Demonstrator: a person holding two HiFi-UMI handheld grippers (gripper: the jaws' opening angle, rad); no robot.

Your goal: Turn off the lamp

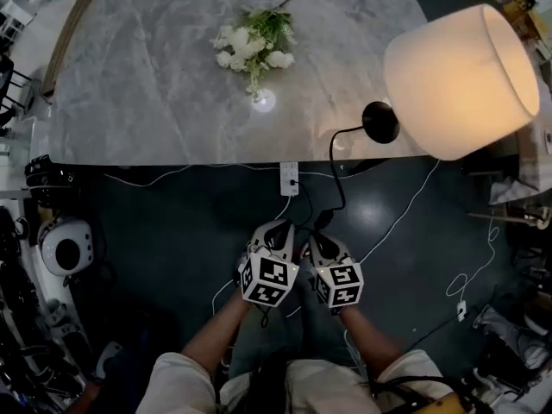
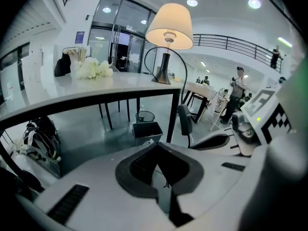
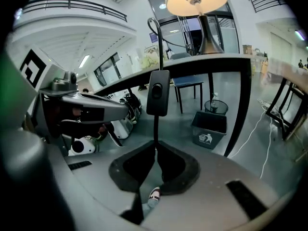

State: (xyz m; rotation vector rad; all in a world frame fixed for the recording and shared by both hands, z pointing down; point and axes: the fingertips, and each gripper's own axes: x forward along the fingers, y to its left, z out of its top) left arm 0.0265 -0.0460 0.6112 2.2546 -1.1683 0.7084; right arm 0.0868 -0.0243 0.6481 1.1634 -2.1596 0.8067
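While the lamp (image 1: 461, 80) glows and right tongs (image 3: 156, 148) pinch its cord (image 3: 155, 129) under the switch (image 3: 158, 93), closed-up left tongs (image 2: 158, 150) should probably click it.

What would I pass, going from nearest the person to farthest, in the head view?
The left gripper and right gripper side by side → white power strip → near edge of the table → white flowers.

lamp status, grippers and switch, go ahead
Left gripper shut; right gripper shut on the cord just below the inline switch. Lamp lit. Nothing blocking the switch.
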